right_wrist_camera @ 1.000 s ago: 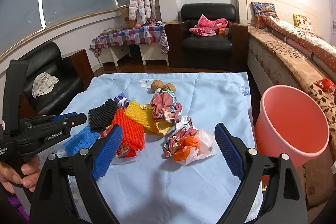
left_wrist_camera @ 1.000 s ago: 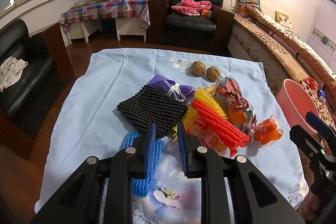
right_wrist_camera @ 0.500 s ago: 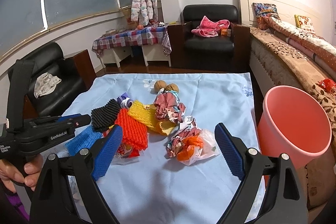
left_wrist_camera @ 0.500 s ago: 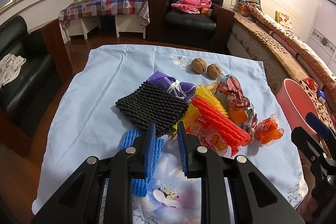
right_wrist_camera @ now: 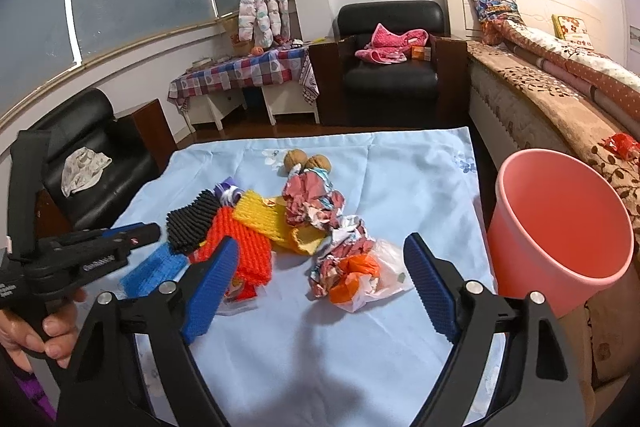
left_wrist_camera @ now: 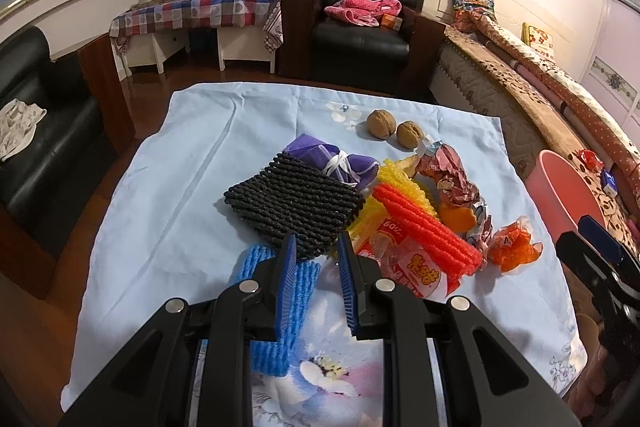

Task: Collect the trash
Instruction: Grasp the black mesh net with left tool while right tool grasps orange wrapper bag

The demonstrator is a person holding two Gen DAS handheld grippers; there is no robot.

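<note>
While hovering over light-blue cloth [right_wrist_camera: 280,347]: right gripper [right_wrist_camera: 316,291] jaws wide, closing, nothing pressed; crumpled wrapper pile [right_wrist_camera: 352,267] ahead, pink bin [right_wrist_camera: 560,227] beside. Left gripper [left_wrist_camera: 316,267] narrowly apart, apparently empty, above blue foam net [left_wrist_camera: 280,327].

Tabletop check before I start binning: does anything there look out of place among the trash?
Two whole walnuts sit at the far edge of the pile on the blue cloth, unlike the foam nets and crumpled wrappers. The pink bin stands upright and empty.

Red snack wrapper [left_wrist_camera: 404,259]: "50%" legible; yellow characters unclear; left gripper [right_wrist_camera: 132,239] lettering unreadable.
</note>
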